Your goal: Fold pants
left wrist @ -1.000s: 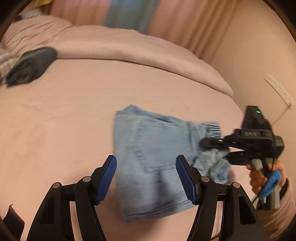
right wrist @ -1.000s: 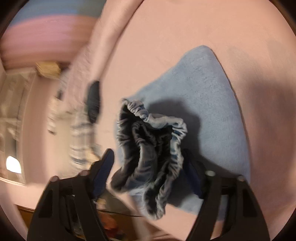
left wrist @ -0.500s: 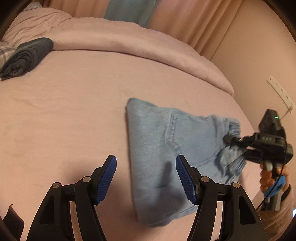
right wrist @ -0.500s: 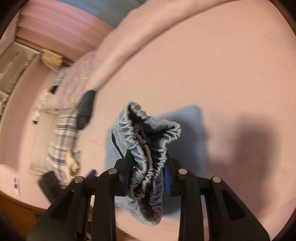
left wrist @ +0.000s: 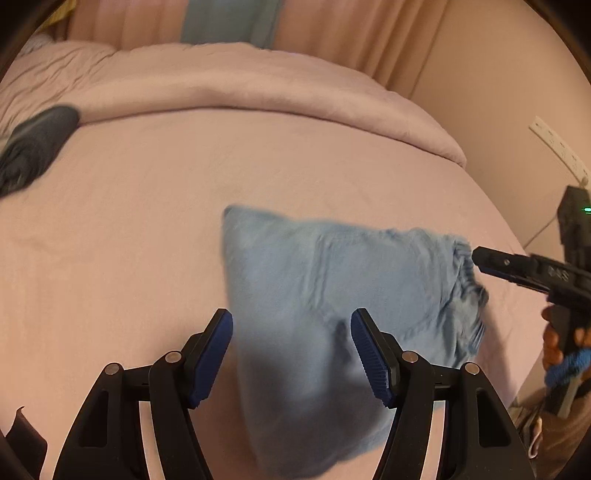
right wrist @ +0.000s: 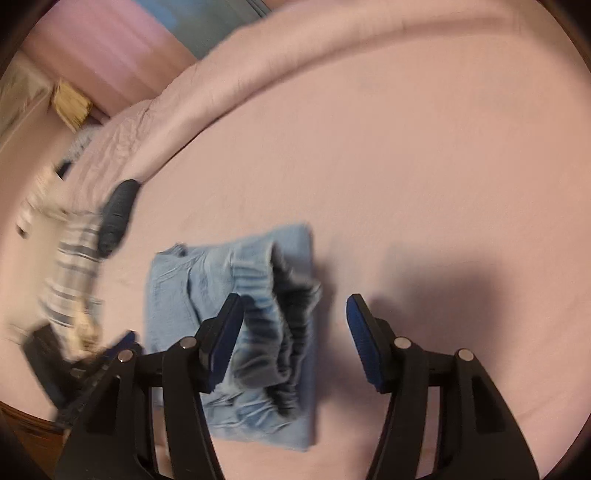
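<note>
Left wrist view sits behind the left gripper [left wrist: 291, 350], looking forward and down along its fingers across the bed [left wrist: 147, 221] toward the rolled duvet [left wrist: 258, 99] and curtains [left wrist: 332, 33]. Folded pants [left wrist: 314, 295] lie close, just past the tips and partly between them. Right gripper [left wrist: 480, 258] enters at its right edge.

Right wrist view sits behind the right gripper [right wrist: 295, 332], higher and steeper, tilted, with the pants [right wrist: 236, 314] ahead of its left finger.

Shared: pants, bed sheet, duvet, the dark garment [left wrist: 33, 144] [right wrist: 118, 214] far left of both claws.
</note>
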### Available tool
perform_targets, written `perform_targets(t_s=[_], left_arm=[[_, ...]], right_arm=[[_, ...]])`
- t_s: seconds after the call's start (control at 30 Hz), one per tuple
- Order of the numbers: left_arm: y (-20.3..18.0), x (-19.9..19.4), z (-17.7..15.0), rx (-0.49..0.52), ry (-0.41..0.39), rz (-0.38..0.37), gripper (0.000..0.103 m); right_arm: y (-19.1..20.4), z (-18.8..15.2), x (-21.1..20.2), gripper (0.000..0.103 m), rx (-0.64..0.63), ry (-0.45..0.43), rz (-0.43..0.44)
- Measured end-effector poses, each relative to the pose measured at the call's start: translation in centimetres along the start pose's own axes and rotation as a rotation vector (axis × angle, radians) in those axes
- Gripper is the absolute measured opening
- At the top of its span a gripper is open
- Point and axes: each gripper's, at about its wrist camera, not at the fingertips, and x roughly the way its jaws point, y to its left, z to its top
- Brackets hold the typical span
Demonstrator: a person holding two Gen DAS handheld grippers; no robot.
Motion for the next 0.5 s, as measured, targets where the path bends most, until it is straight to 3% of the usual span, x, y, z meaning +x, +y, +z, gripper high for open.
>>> perform_targets(t_s=[0.07, 0.1, 0.17, 0.2, 0.27, 0.37, 0.5], left_arm=[[-1.2, 0.8, 1.2, 0.044, -0.009, -0.003, 0.066], [-1.7, 1.5, 1.8, 0.059, -0.004, -0.008, 0.066], [-2.6, 2.8, 2.6, 0.081, 0.005, -0.006, 0.066], [-3.0, 3.5, 3.0, 0.096, 0.015, -0.001, 0.066], [-3.8, 5.0, 3.5, 0.126, 0.032, 0.030, 0.066], [-4.4, 7.0, 3.6, 0.157, 0.068, 0.068, 0.066], [-4.7, 8.7, 3.4, 0.169, 0.110, 0.084, 0.066]], right_arm=[[1.5, 0.0, -0.5, 0.056, -0.065, -0.034, 0.021], [2.7, -0.1, -0.5, 0.053, -0.116, -0.038, 0.078], [4.1, -0.4, 0.5, 0.037, -0.175, -0.009, 0.144], [4.6, -0.6, 1.1, 0.035, -0.192, 0.013, 0.152], [5.5, -1.4, 2.7, 0.029, -0.247, 0.059, 0.136], [6.3, -3.1, 3.8, 0.028, -0.348, 0.094, 0.058], [5.3, -3.9, 4.4, 0.026, -0.345, 0.131, 0.040]])
